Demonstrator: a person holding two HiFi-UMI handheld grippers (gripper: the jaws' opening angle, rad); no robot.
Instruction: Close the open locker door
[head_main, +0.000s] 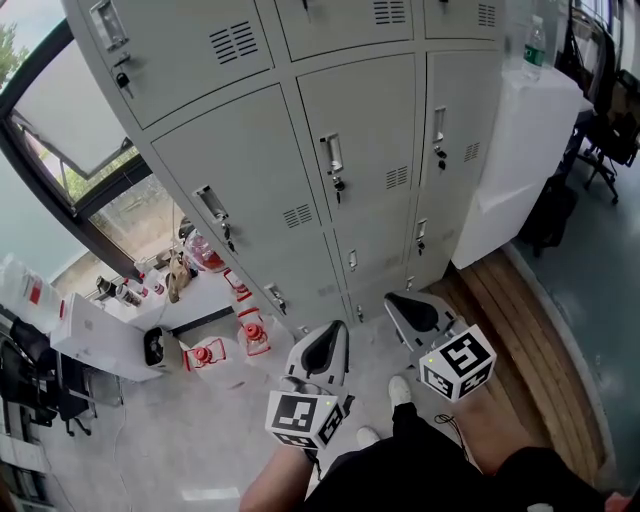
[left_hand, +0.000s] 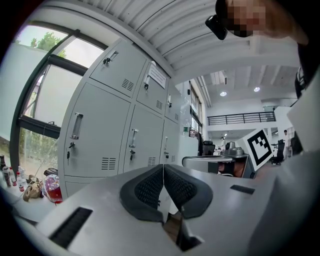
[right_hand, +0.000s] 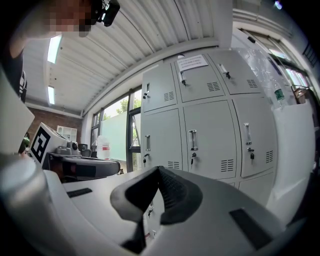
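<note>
Left gripper (left_hand: 163, 172): jaws pressed together, ribbed black pads meeting at the tips, nothing pinched, touching nothing. Right gripper (right_hand: 159, 174): jaws likewise closed tight and empty. Both are held side by side in front of the grey locker bank (head_main: 250, 150), apart from it, with the person's dark trousers and white shoes (head_main: 400, 388) below them. Every locker door in view sits flush with its frame and looks shut, handles upright, keys (head_main: 338, 184) hanging in several locks, so I cannot tell which door the task means. The bank's top row and left end are cut off in the head view, and the lowest doors are partly hidden behind the grippers. A paper notice (right_hand: 192, 62) is stuck on an upper door, print too small to read. A clear bottle (head_main: 535, 45) with a green label stands on the white cabinet (head_main: 510, 170) just beside the lockers, label text unreadable. Red items (head_main: 250, 335) on the floor near the window (head_main: 70, 110) are too small to identify. Each gripper's cube (head_main: 303, 418) carries black-and-white square markers.
</note>
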